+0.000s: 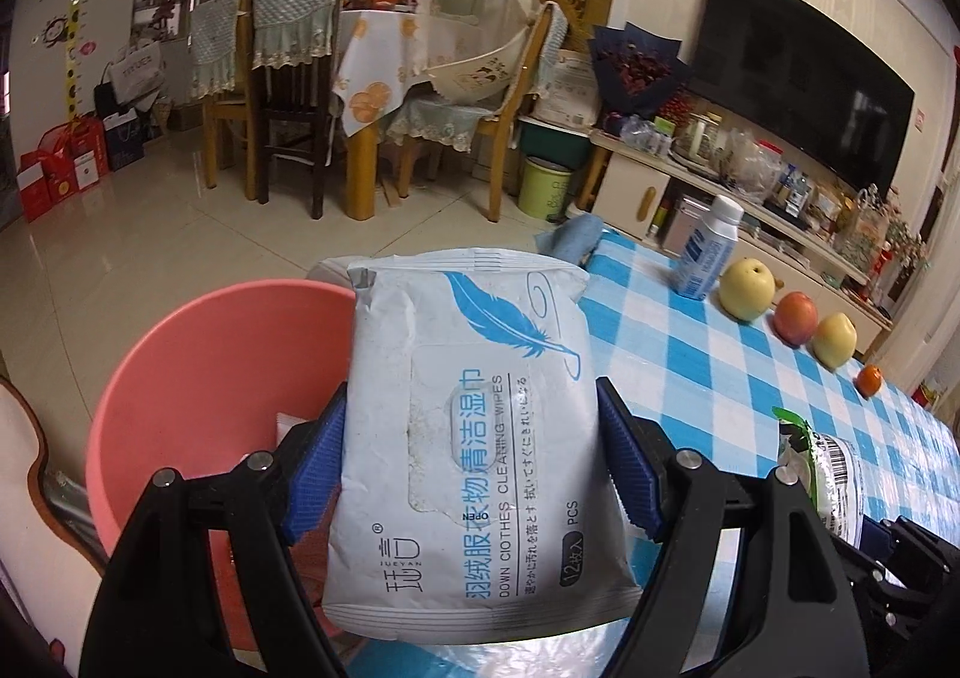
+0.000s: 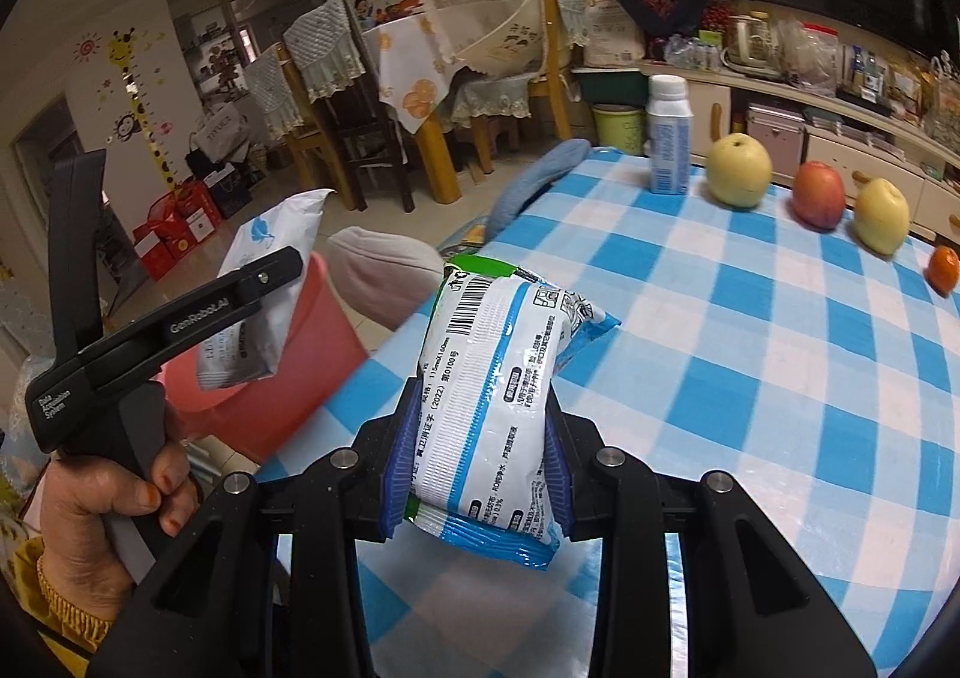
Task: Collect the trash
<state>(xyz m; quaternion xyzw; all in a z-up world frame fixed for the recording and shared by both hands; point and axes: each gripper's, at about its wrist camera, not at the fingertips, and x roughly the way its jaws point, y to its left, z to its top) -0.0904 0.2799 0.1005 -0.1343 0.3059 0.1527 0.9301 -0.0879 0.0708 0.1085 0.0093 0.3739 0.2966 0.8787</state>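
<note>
Meanwhile, a pink bin (image 1: 198,378) sits on the floor beside the checked table (image 2: 750,378), w/ a pale scrap just visible inside at its near wall; the rest of its contents are hidden. Left gripper (image 1: 471,456) clamps a white wipes pack (image 1: 468,438) across its width, blue pads pressed on both sides, pack upright & held above the bin's rim on the table side. Seen from the right, a hand (image 2: 96,522) w/ a yellow cuff grips the left tool's handle, tool angled down. Right gripper (image 2: 480,474) pinches a blue-and-white pouch (image 2: 498,390), jaws narrow, pouch tilted over the table near its bin-side edge. Across the table, well apart from both: a bottle (image 2: 669,138), three larger fruits & a small orange (image 2: 945,267) in a row
</note>
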